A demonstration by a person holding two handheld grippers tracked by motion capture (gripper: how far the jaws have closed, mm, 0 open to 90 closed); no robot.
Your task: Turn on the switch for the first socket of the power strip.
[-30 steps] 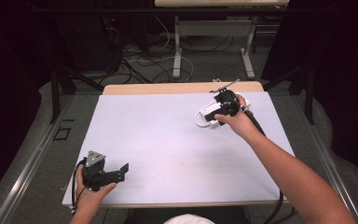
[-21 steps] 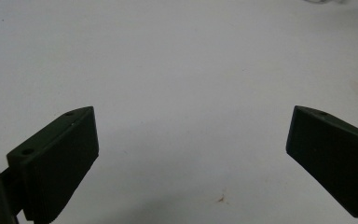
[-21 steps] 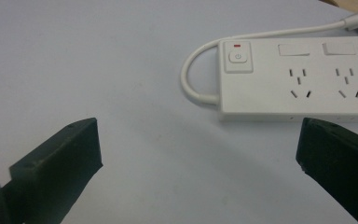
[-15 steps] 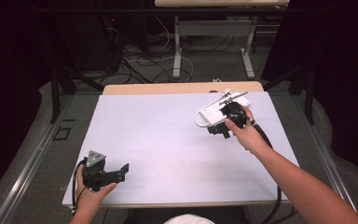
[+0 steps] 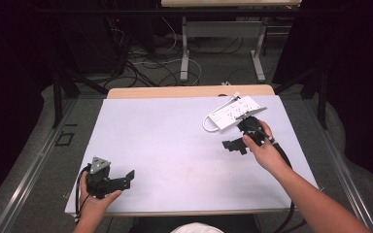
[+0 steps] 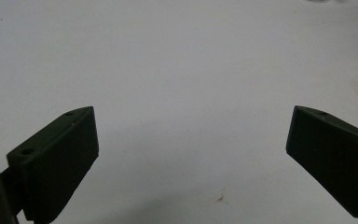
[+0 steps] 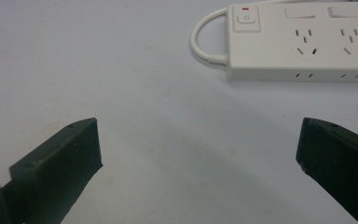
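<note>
Since the earlier frame the right gripper [image 5: 234, 145] has drawn back toward the person, off the power strip [image 5: 234, 113], which now lies free at the far right of the desk [image 5: 165, 141]. Jaws wide apart, empty. Left gripper [image 5: 126, 178] idle near the front edge, jaws also spread. Judgement: for a clean regrasp, square the jaws across the strip's narrow body, clear of the looped cord [image 7: 204, 39].

power strip [image 7: 303, 44] running off the right gripper view's top and right edges, its cord end getting cut off too
</note>
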